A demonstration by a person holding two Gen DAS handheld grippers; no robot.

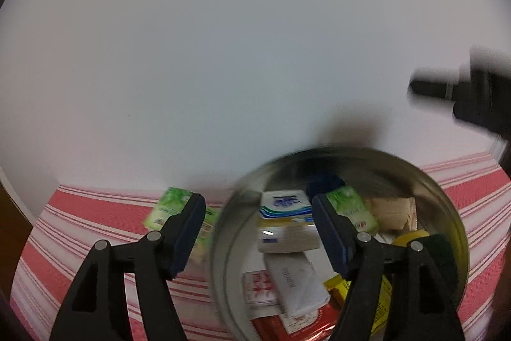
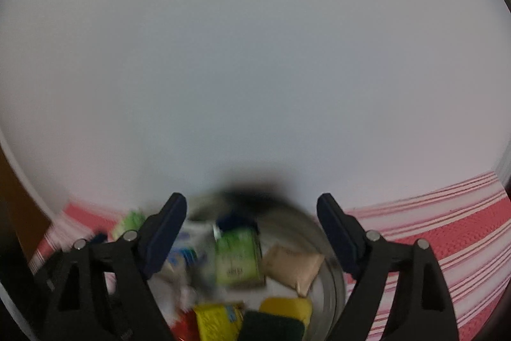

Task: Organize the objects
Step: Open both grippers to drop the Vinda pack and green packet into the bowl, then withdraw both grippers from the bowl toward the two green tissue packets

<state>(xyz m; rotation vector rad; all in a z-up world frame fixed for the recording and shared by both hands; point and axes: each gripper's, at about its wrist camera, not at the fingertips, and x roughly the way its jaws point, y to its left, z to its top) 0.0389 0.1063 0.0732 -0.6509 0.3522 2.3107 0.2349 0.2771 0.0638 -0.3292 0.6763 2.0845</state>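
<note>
A round metal bowl (image 1: 456,213) sits on a red-and-white striped cloth (image 1: 95,213) against a plain white wall (image 1: 223,53), and it is crowded with small packets. Both grippers hover over it with their fingers spread and nothing between the pads.

The left gripper (image 1: 258,232) straddles the bowl's left rim: 1 dark-blue pad is outside the bowl, the other is over its contents. In the gap lies a blue-and-white tissue pack (image 1: 286,206) on top of a beige-sided pack, with a grey-white wrapped packet (image 1: 297,286) lower down and red-and-white printed packets beneath. A green sachet (image 1: 349,206) lies in the bowl just behind the right-hand pad, next to a tan packet (image 1: 392,211). A second green sachet (image 1: 166,206) is outside the bowl on the cloth, partly hidden by the left-hand pad.

The right gripper (image 2: 252,232) is held higher, and its own view is blurred. Between its wide-apart fingers I see the green sachet (image 2: 238,258), the tan packet (image 2: 293,267), a yellow-and-dark-green sponge (image 2: 284,315) and a yellow wrapper (image 2: 214,321), all lying loose in the bowl (image 2: 335,286). From the left wrist view, that gripper shows as a dark smear at the right edge (image 1: 431,88), well above the bowl.
</note>
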